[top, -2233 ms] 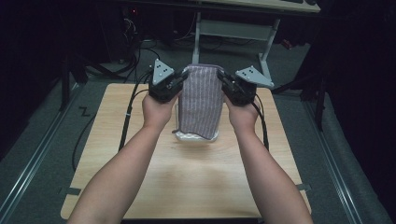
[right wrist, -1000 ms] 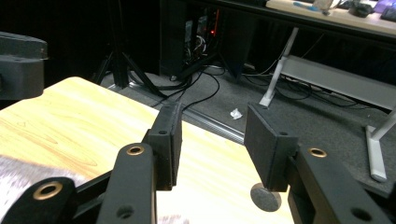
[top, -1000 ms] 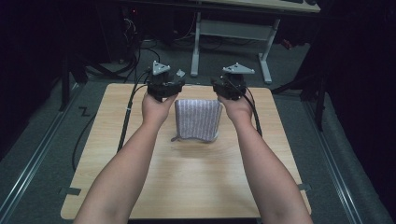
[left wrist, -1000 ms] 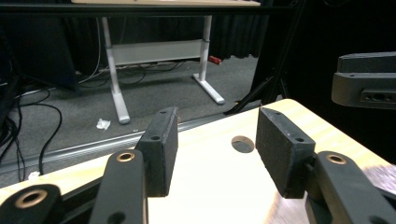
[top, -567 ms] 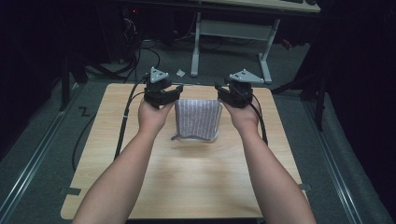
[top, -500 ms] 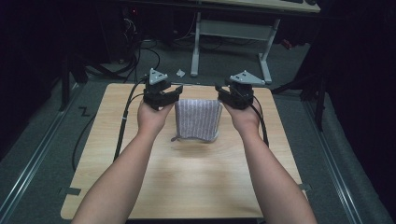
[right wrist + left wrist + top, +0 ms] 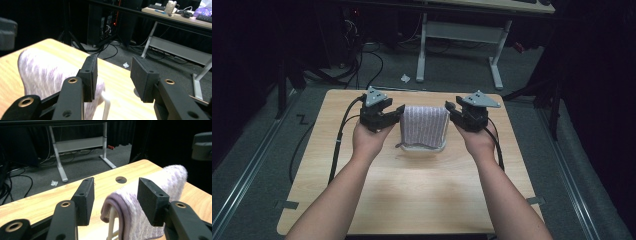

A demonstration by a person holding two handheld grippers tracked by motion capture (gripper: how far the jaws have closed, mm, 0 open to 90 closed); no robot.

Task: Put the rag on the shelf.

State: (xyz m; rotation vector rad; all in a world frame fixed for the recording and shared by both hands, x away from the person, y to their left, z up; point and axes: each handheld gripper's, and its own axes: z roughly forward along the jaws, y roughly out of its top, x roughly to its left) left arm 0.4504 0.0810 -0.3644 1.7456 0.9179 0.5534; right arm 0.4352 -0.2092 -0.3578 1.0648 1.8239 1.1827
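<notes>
With both sets of jaws spread and empty, the towel (image 7: 424, 126) draped over its white rack (image 7: 426, 148) sits right between my left gripper (image 7: 387, 116) and right gripper (image 7: 460, 116), equally close.

Lab: desk frame (image 7: 459, 37), floor cables (image 7: 362, 55)
</notes>
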